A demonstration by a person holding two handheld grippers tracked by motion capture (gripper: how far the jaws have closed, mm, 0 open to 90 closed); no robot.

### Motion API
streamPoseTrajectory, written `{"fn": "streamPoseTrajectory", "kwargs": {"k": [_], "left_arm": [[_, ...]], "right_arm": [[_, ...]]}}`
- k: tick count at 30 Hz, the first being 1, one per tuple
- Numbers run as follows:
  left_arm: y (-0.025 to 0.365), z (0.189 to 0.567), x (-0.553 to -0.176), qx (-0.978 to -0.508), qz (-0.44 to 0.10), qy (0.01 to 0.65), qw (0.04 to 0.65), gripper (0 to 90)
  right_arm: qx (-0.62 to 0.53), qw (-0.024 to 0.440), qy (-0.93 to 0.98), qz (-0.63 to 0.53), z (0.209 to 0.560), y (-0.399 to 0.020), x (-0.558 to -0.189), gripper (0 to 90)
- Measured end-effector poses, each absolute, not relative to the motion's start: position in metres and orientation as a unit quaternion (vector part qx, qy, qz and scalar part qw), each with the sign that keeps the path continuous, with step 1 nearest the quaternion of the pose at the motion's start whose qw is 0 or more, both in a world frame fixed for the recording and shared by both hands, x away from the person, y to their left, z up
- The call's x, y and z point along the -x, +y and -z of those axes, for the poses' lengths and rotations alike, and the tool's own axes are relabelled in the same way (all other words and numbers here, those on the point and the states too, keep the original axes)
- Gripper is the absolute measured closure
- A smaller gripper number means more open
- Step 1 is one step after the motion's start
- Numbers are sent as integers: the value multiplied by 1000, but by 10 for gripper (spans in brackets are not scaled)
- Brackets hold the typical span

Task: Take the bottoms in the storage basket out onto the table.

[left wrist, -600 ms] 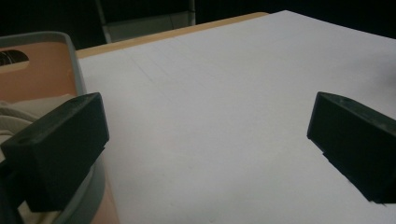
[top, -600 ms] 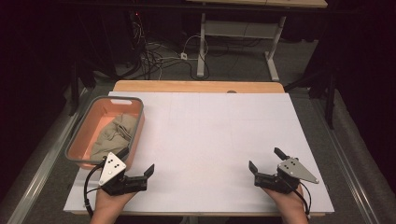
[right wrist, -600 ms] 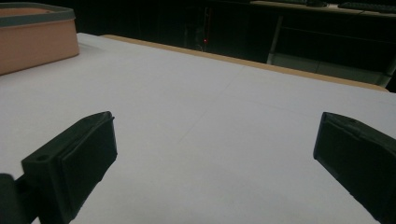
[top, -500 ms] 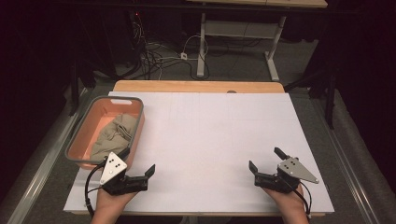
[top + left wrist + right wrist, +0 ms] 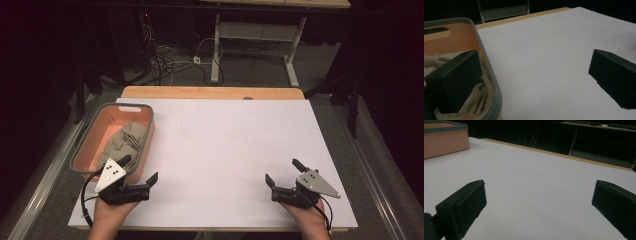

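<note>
Jaws of both grippers stand wide apart with nothing between them. High view: the left gripper (image 5: pixel 139 169) rests low at the near left of the white table (image 5: pixel 225 145), one jaw reaching over the near corner of the orange bin (image 5: pixel 90 145), the other over bare table. A beige cloth (image 5: pixel 125 145) lies crumpled inside the bin, at its near end. The right gripper (image 5: pixel 284 171) sits at the near right, well apart from the bin. Left gripper view: one jaw overlaps the bin's grey rim (image 5: pixel 486 65) and the cloth (image 5: pixel 477 100) beneath it; whether it touches the cloth cannot be told. The other jaw hangs over the white surface (image 5: pixel 544 65). Right gripper view: both jaws frame empty table (image 5: pixel 536 195); the bin (image 5: pixel 445 141) stands far off at upper left.
</note>
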State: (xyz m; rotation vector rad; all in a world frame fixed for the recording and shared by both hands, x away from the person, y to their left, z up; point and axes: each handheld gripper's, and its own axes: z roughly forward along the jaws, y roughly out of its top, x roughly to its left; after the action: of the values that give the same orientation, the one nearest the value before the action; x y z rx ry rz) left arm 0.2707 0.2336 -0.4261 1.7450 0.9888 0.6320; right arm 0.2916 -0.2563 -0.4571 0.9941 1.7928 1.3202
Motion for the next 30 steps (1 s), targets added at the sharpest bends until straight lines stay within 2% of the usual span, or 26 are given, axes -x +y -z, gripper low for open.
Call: {"fn": "streamPoseTrajectory", "kwargs": {"k": [21,30], "left_arm": [[323,417,-261,-677,-312,477,466,0],[336,419,-261,-669,-315,493,458,0]], "right_arm": [[-388,342,690,-506,458,-256,-293,0],[-390,341,691,-505,459,-256,-292,0]]}}
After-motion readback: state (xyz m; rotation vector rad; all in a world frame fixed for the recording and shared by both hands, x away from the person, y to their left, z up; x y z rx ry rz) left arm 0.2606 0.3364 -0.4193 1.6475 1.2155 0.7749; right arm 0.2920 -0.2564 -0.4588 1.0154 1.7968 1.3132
